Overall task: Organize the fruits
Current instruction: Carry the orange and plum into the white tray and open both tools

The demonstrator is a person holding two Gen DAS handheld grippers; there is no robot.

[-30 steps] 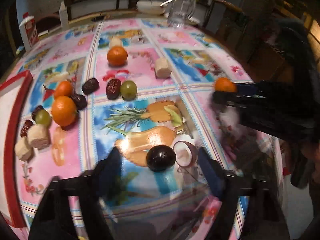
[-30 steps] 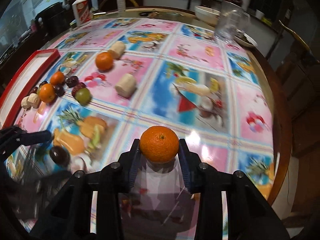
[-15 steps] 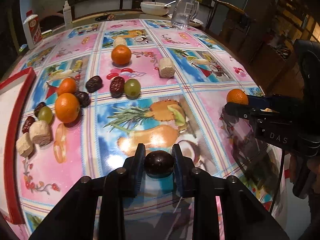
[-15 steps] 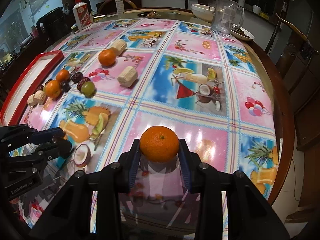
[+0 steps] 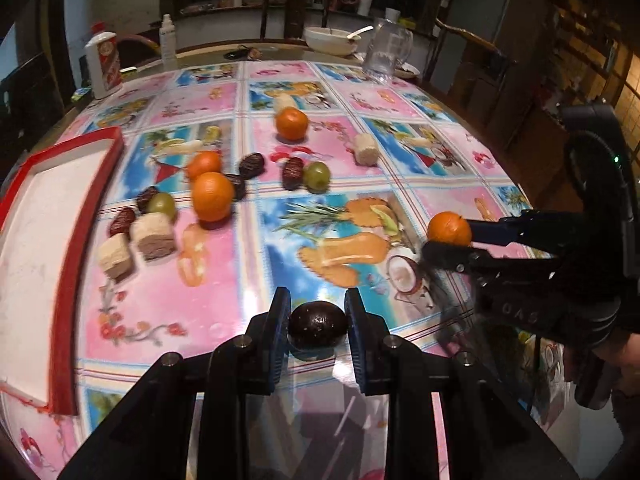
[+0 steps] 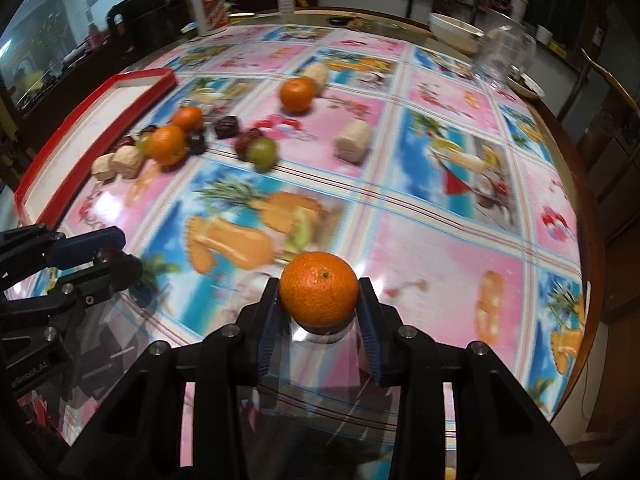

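Currently, two fruits are being held at once above the near edge of the table [image 5: 472,168]. A dark round fruit [image 5: 318,325] is being gripped between the closed fingers of the left gripper [image 5: 318,326], and an orange [image 6: 319,295] is being clamped by the fingers of the right gripper [image 6: 319,300], toward the table's near right side.

The step in hand is judged to be the carrying of picked fruit toward a collecting place. A red-rimmed tray [image 5: 68,280] is lying along the left edge of the table, and nothing is being shown inside the visible part of it. Loose fruit is being left beside it on the cloth: a large orange [image 5: 213,196], a green grape [image 5: 162,205], dark dates and pale cut chunks [image 5: 153,232], with another orange [image 5: 292,123] farther toward the middle.

Next, both loads are probably being taken leftward over the tray rim, lowered, and released gently so that the round fruits are not sent rolling.

At the far edge, a white bowl [image 5: 330,39] with a spoon in it and a clear, seemingly empty jug [image 5: 387,54] are standing.
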